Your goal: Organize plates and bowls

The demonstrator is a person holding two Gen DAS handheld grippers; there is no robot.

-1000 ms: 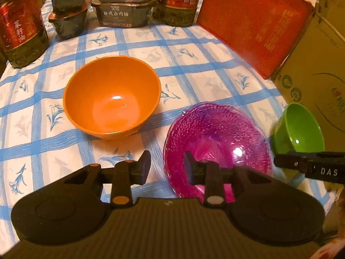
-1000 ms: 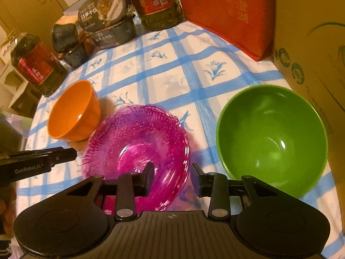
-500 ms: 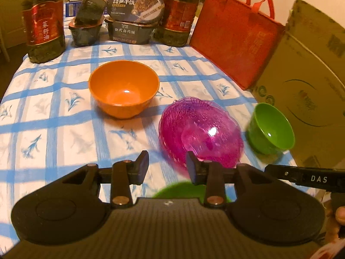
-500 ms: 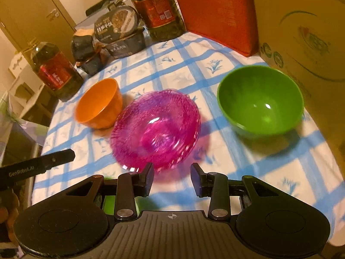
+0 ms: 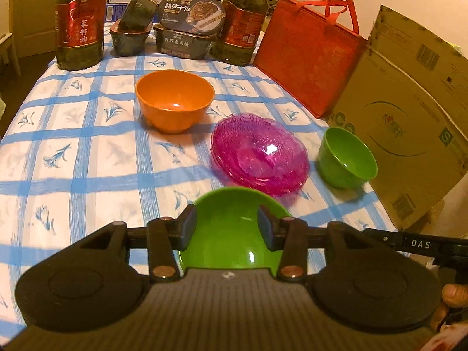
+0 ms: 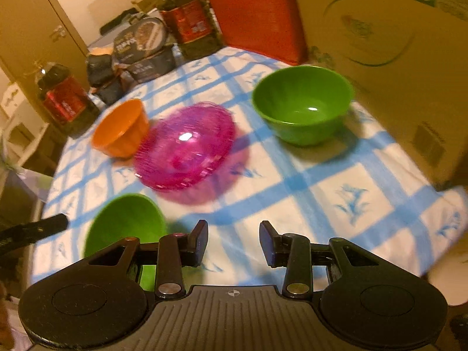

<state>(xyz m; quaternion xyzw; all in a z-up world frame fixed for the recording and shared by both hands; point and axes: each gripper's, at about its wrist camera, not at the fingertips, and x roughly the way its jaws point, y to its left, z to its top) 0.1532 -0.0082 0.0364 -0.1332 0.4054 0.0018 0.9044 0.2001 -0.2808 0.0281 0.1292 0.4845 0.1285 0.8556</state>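
An orange bowl (image 5: 175, 103) stands mid-table, a stack of pink glass plates (image 5: 259, 153) to its right, and a green bowl (image 5: 346, 158) at the right edge. A second green bowl (image 5: 231, 234) stands at the near edge. My left gripper (image 5: 226, 228) is open and hangs above this near bowl, apart from it. My right gripper (image 6: 233, 242) is open and empty over bare cloth; its view shows the near green bowl (image 6: 125, 225) at lower left, the pink plates (image 6: 187, 146), the orange bowl (image 6: 121, 128) and the far green bowl (image 6: 302, 103).
Two oil bottles (image 5: 80, 22), stacked food trays (image 5: 187, 29) and a red bag (image 5: 310, 49) line the back of the blue-checked table (image 5: 87, 152). A large cardboard box (image 5: 409, 111) stands at the right edge.
Both grippers have drawn back and up from the table. The near green bowl has come into view under the left gripper. No dish has moved.
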